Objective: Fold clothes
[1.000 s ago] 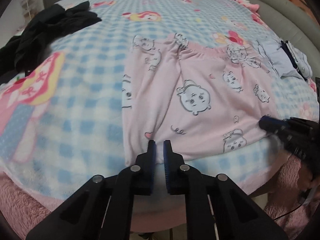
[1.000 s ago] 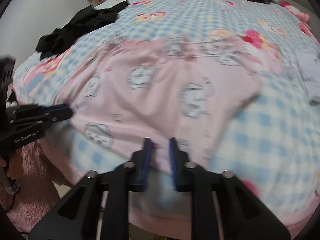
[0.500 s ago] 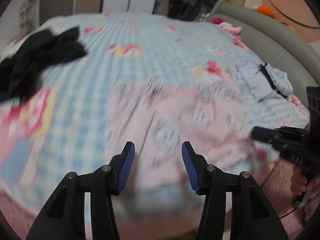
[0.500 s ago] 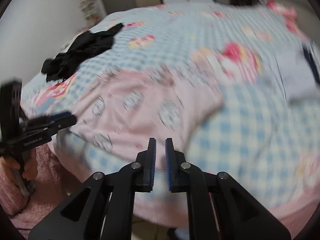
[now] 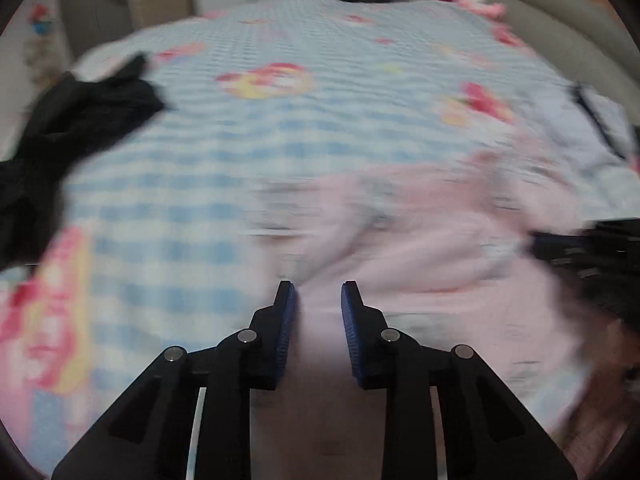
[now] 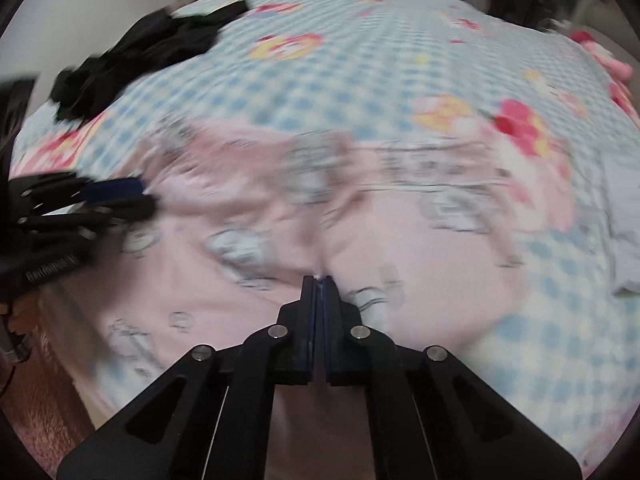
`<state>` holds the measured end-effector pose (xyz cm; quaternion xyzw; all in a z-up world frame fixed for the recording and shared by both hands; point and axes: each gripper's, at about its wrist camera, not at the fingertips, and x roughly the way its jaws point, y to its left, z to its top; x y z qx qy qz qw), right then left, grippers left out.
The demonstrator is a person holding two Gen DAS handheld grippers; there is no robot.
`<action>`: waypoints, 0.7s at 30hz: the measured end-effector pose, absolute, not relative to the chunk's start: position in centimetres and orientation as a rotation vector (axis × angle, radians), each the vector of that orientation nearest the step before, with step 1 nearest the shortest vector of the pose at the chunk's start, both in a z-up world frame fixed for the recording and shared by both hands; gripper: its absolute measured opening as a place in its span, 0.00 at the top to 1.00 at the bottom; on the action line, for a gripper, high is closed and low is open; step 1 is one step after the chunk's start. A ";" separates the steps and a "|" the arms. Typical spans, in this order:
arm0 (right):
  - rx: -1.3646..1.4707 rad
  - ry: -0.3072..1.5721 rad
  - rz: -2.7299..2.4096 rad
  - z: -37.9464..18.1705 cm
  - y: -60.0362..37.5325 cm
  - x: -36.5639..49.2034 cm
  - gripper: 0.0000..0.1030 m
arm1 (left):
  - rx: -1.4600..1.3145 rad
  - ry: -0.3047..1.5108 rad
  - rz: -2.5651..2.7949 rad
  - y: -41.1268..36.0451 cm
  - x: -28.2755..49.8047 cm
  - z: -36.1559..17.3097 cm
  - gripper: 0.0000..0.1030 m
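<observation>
The pink printed garment [image 6: 420, 248] lies on the bed [image 6: 360, 72], on its blue checked blanket near the front edge. It looks soft, light and limp, likely to sag and bunch, so a hem or corner is the best hold, 1 for each hand. The right tongs [image 6: 319, 280] are pressed together on a pinch of its near edge, where the cloth puckers. The left tongs [image 5: 318, 300] stand apart with pink cloth between them, having just been closing; the pads do not visibly press it. The garment's long axis seems to run across the bed; blur hides which end is the waistband.
</observation>
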<state>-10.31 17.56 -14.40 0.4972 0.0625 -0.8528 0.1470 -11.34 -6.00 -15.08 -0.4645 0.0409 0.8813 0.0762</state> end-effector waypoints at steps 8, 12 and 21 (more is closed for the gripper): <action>1.337 0.099 -2.499 -10.3 19.1 -10.1 0.87 | -1.203 -0.124 2.621 -7.8 -10.7 -12.2 0.68; 1.305 0.170 -2.429 -10.5 15.5 -10.6 0.86 | -1.148 -0.116 2.573 -4.7 -11.1 -11.9 0.68; 1.370 0.301 -2.466 -14.3 13.1 -12.8 0.91 | -1.304 -0.165 2.547 -4.6 -14.0 -14.8 0.73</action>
